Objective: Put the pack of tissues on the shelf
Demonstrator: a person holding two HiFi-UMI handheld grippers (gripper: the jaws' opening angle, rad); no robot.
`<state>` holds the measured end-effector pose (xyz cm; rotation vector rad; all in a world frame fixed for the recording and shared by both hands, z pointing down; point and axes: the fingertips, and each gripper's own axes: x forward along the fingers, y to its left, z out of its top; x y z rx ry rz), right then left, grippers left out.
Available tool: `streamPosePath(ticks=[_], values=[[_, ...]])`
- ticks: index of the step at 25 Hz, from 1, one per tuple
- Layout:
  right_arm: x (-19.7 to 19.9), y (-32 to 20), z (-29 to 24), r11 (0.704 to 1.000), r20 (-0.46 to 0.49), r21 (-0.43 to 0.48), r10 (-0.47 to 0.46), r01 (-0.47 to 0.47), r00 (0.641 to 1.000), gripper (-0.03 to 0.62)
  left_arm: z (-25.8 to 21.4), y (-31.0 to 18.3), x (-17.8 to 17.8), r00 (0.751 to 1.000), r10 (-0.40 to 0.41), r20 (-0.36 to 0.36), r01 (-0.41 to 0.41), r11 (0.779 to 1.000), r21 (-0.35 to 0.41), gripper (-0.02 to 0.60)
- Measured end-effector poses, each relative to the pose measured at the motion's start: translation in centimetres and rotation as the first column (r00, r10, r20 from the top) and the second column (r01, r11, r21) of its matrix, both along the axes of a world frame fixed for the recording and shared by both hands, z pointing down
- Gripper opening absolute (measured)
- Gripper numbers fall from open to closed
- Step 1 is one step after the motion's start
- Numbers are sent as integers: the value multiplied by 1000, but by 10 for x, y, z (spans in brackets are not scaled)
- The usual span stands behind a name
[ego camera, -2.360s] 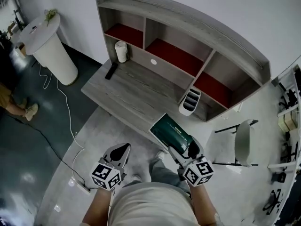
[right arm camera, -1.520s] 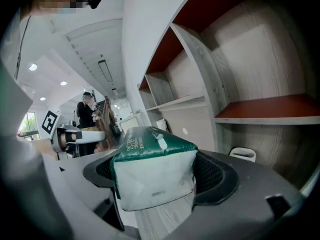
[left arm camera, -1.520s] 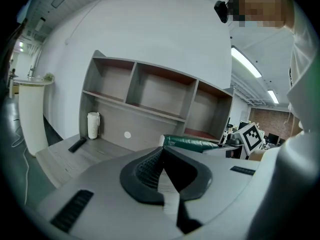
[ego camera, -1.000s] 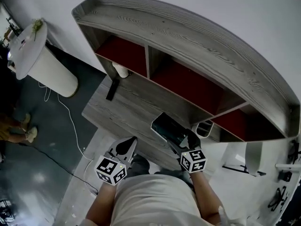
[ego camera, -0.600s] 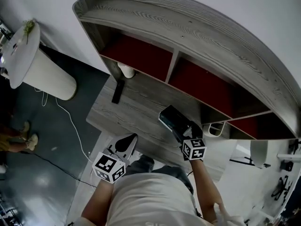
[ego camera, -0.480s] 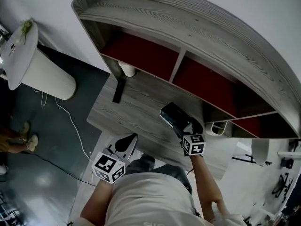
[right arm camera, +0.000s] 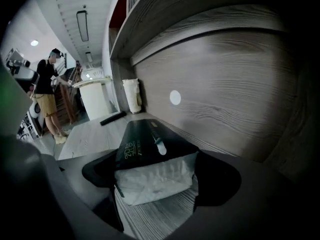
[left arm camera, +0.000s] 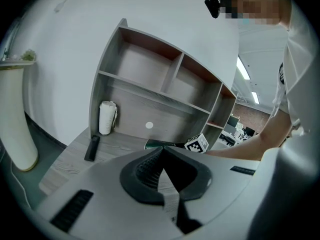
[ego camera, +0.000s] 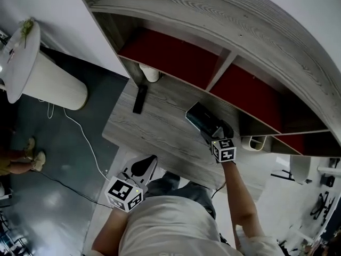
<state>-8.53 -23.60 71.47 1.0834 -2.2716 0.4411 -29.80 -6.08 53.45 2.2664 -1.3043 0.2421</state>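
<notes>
A dark green pack of tissues (ego camera: 201, 117) with a white end (right arm camera: 152, 180) is held over the grey desk (ego camera: 160, 127), close to the shelf's back panel. My right gripper (ego camera: 217, 132) is shut on the pack, jaws pressed on both its sides. Above it runs the grey shelf unit (ego camera: 224, 20) with red-backed compartments (ego camera: 173, 57). My left gripper (ego camera: 139, 167) hangs low by the person's body, off the desk's near edge, its jaws together (left arm camera: 162, 171) with nothing between them.
On the desk stand a white roll (ego camera: 151, 73) at the back left, a black remote (ego camera: 139, 98) and a white caddy (ego camera: 256, 142) at the right. A white round pedestal table (ego camera: 32, 63) and a floor cable (ego camera: 80, 132) are on the left. A person (right arm camera: 47, 96) stands far off.
My right gripper has carried the tissue pack forward and right, from the desk's near edge to under the shelf. The head has leaned in. The left gripper has stayed low.
</notes>
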Motion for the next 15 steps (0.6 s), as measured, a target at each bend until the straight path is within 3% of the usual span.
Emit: streamPosePath(ticks=[7, 11, 15], values=[[9, -27, 28, 999, -104, -15, 28, -30, 994, 463, 7, 4, -12, 1000, -12, 4, 12, 1000, -24, 15], [22, -49, 24, 993, -128, 24, 119, -117, 985, 463, 9, 6, -13, 1000, -7, -7, 7, 999, -32, 15], [32, -64, 29, 976, -97, -10, 215, -217, 972, 463, 11, 8, -14, 1000, -7, -5, 6, 999, -40, 15]])
